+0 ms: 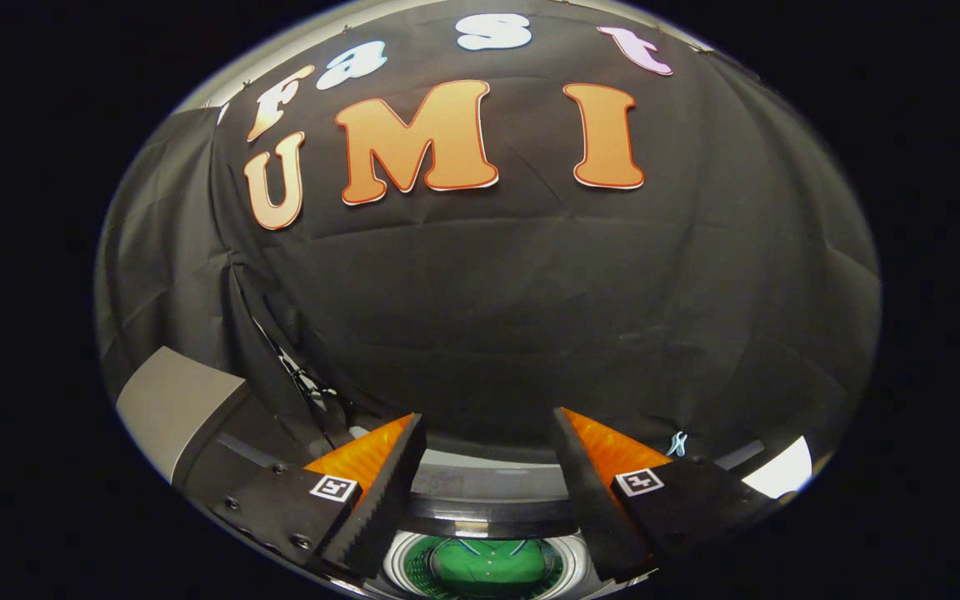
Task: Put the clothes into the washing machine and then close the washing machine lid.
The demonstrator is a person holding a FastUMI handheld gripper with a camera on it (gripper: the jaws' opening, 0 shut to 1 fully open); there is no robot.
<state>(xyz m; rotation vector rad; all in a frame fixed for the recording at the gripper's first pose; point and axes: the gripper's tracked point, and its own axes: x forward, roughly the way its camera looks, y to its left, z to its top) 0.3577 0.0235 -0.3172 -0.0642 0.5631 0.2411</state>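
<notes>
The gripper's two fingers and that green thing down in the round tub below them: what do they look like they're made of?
The fingers look like hard plastic: glossy translucent orange backs and matte black ridged pads facing inward, possibly rubber. The gripper stands open, holding nothing. The green garment looks like soft knit cloth, with a collar-like fold. The washing machine tub around it seems shiny white plastic with a perforated inner wall, material uncertain.

The tool [488, 433] has orange wedge fingers [363, 458] with black serrated pads, square black-and-white markers and screwed black mounts.

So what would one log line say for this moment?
gripper: open, holding nothing | green garment: in drum, below the jaws | washer rim: just ahead | lid: cannot tell
</notes>
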